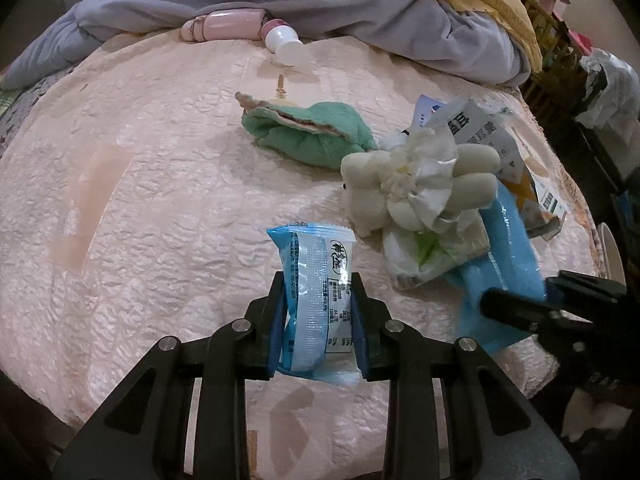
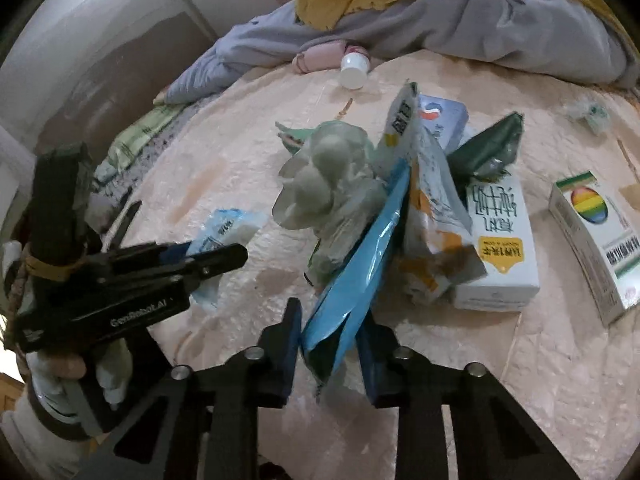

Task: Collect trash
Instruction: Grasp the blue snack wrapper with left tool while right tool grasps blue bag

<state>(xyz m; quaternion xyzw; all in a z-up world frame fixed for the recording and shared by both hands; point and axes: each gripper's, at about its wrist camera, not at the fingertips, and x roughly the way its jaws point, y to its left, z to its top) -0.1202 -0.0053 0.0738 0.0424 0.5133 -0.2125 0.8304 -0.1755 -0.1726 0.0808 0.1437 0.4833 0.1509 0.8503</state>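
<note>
My left gripper (image 1: 318, 280) is shut on a light blue snack wrapper (image 1: 316, 280) and holds it above the pink bedspread (image 1: 140, 200). The wrapper also shows in the right wrist view (image 2: 224, 232), in the left gripper (image 2: 218, 258). My right gripper (image 2: 330, 316) is shut on a blue foil bag (image 2: 360, 256); it shows in the left wrist view (image 1: 508, 304) with the bag (image 1: 508, 248). A pile of trash lies beyond: crumpled white plastic (image 1: 420, 184), torn white-and-orange packaging (image 2: 436, 216), a dark green wrapper (image 2: 488, 152).
A white milk carton (image 2: 500, 248) and a medicine box (image 2: 596, 236) lie at right. A white plush toy (image 1: 372, 196), a green plush (image 1: 312, 128), a white bottle (image 1: 284, 42) and a pink case (image 1: 228, 24) lie on the bed. Grey and yellow blankets (image 1: 360, 12) are piled at the back.
</note>
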